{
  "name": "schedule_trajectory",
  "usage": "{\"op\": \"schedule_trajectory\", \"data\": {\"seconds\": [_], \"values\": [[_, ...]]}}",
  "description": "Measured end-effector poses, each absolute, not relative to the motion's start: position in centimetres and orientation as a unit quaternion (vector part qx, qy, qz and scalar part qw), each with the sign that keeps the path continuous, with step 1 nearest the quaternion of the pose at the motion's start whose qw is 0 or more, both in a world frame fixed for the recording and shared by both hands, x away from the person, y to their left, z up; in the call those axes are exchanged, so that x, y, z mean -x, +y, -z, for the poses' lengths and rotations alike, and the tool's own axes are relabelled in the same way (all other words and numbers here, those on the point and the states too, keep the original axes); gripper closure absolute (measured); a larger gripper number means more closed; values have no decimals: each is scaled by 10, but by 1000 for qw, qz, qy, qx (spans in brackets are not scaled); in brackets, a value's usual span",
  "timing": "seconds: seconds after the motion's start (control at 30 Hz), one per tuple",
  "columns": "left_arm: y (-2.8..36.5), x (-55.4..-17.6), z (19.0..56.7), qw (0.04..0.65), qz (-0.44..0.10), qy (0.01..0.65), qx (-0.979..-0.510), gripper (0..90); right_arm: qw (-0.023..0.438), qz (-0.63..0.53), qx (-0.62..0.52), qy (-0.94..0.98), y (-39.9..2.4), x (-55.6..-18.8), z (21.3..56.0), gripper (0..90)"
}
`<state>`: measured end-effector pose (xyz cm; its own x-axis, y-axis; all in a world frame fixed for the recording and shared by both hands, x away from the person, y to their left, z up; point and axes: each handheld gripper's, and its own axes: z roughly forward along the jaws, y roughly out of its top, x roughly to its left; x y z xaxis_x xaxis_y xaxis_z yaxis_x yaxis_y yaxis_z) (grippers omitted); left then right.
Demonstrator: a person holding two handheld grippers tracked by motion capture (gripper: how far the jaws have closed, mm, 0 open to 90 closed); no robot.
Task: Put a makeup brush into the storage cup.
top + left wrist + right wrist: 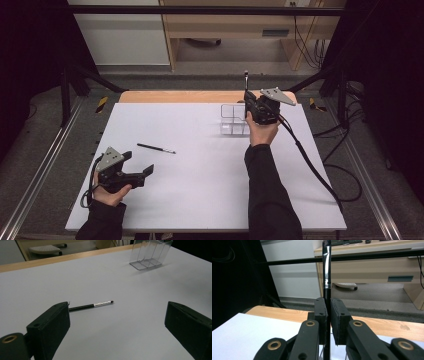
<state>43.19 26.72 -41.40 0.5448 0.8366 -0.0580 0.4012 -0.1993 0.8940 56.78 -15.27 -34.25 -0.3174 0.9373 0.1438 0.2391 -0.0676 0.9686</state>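
Over the clear box (233, 119): right hand-held gripper (248, 104) clamps a pen (326, 270) upright. Lower it straight into one compartment, then release. Left hand-held gripper (141, 172) gapes empty near second pen (156, 148) on the surface (200, 175).

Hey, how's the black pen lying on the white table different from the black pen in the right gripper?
The thin black pen with a silver section lies flat and free on the white table, in front of the open left gripper. The black pen with a silver band stands upright, clamped in the right gripper above the clear plastic divided organiser. Both are slim, black and silver.
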Motion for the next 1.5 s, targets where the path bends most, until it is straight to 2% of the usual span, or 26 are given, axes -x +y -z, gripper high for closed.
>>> {"op": "schedule_trajectory", "data": {"seconds": [1.5], "values": [[267, -432, 415, 476, -226, 417, -741, 53, 327, -532, -501, 599, -150, -620, 373, 843]]}}
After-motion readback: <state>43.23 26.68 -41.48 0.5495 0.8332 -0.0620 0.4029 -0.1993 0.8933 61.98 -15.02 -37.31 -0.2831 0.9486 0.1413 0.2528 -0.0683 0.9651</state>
